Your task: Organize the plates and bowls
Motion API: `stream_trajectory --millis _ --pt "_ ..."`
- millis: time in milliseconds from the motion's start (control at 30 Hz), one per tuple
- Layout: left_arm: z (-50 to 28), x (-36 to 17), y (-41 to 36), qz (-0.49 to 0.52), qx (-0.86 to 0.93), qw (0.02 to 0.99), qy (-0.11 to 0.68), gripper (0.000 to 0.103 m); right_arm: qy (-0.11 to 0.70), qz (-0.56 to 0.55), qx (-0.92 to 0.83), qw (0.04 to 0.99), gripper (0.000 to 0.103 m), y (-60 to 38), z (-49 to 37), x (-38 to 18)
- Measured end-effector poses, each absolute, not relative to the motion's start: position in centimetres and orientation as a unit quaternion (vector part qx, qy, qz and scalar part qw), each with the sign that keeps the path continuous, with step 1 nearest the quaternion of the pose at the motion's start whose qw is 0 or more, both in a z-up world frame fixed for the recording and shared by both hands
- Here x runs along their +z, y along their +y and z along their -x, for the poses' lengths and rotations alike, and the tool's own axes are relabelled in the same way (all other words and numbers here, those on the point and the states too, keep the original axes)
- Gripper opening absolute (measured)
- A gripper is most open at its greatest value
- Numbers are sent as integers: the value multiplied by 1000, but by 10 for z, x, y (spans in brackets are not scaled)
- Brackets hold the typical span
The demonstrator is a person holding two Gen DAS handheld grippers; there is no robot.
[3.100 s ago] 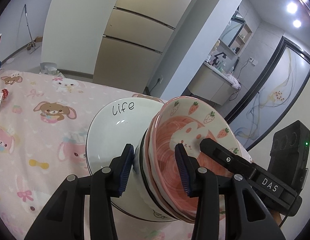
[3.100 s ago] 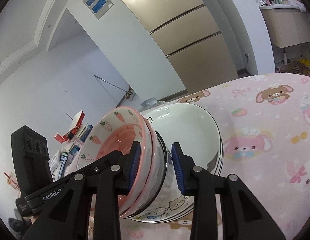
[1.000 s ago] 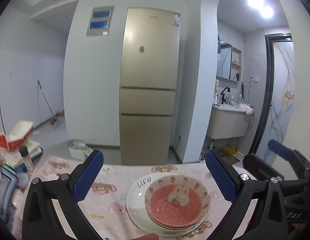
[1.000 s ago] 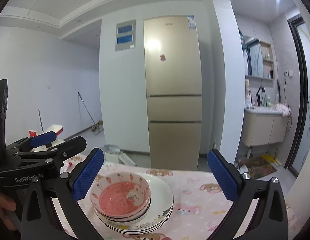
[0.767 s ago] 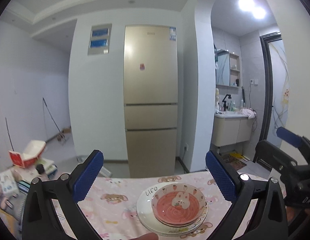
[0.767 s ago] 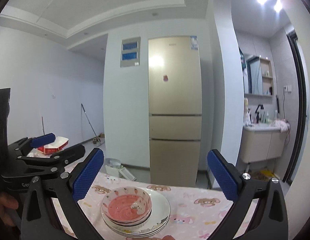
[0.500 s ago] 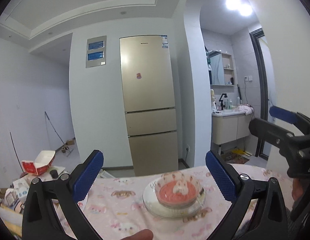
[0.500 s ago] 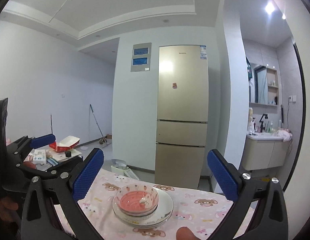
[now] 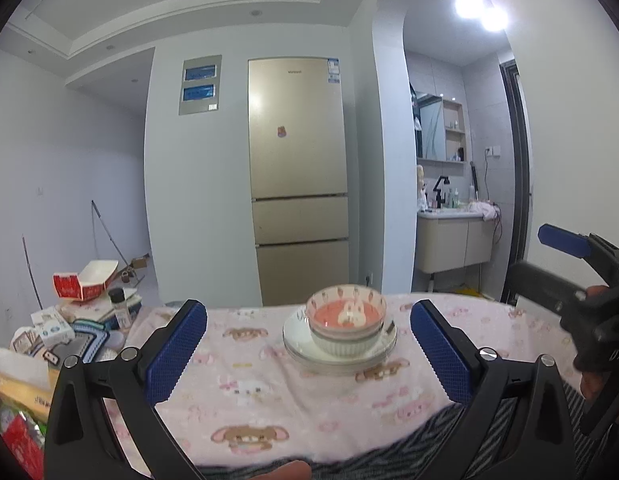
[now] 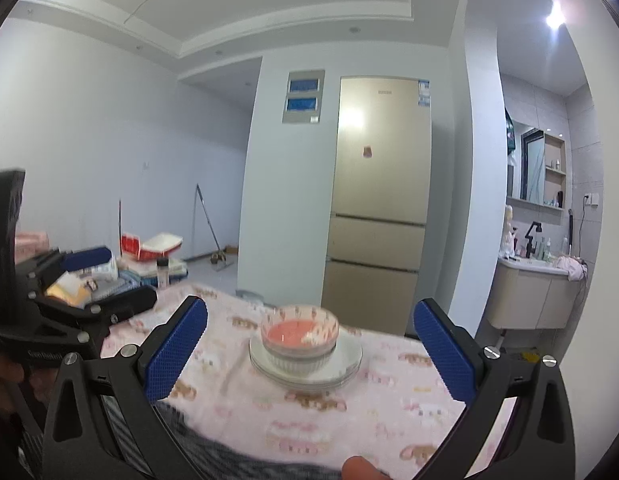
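Stack: the bowls sit nested one inside another on a pile of plates, all in one tidy tower on the table. The top bowl is pink inside with a rabbit and strawberry rim; a white ribbed bowl shows under it.
Place: the tower stands near the middle of the pink cartoon cloth, towards the far edge, with bare cloth all round it.
Left claw: spread wide, nothing between its blue pads, well short of the stack and touching none of it.
Right claw: likewise spread wide and bare, held back over the near edge of the table; in the left view it shows at the far right, off to the side of the dishes.
Done: judging by how things lie, the gathering is finished, since plates lie at the bottom, bowls on top, and no loose dish shows elsewhere on the cloth in either view.
Left: little or nothing that these views show. The stack looks level and centred on the plates, though the right view is blurred, so fine tilt cannot be judged.
Clutter: a heap of boxes and packets lies off the left end of the table, apart from the dishes.
Room: a gold fridge stands behind, a washbasin to the right.
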State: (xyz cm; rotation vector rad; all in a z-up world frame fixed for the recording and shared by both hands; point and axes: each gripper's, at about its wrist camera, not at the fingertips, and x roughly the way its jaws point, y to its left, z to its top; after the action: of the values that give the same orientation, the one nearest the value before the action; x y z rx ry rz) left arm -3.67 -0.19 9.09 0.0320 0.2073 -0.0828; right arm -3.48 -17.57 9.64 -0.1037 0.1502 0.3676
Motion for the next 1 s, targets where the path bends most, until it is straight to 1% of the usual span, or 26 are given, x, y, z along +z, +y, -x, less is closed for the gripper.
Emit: stream_trajectory --millis 200,400,700,800,1000 --pt "30 53 -2 -21 -36 989 140 103 118 43 176 976 103 -183 30 58" --pt "19 30 -8 -39 -29 987 151 103 148 25 168 974 103 -191 21 34" --pt "5 8 -6 -36 -34 985 164 103 161 41 165 972 103 -183 16 13" --pt "3 3 -5 -32 -34 984 170 103 153 46 159 974 103 -181 20 12" --pt "3 -4 -17 -62 -17 982 175 103 162 49 147 975 103 -180 20 7"
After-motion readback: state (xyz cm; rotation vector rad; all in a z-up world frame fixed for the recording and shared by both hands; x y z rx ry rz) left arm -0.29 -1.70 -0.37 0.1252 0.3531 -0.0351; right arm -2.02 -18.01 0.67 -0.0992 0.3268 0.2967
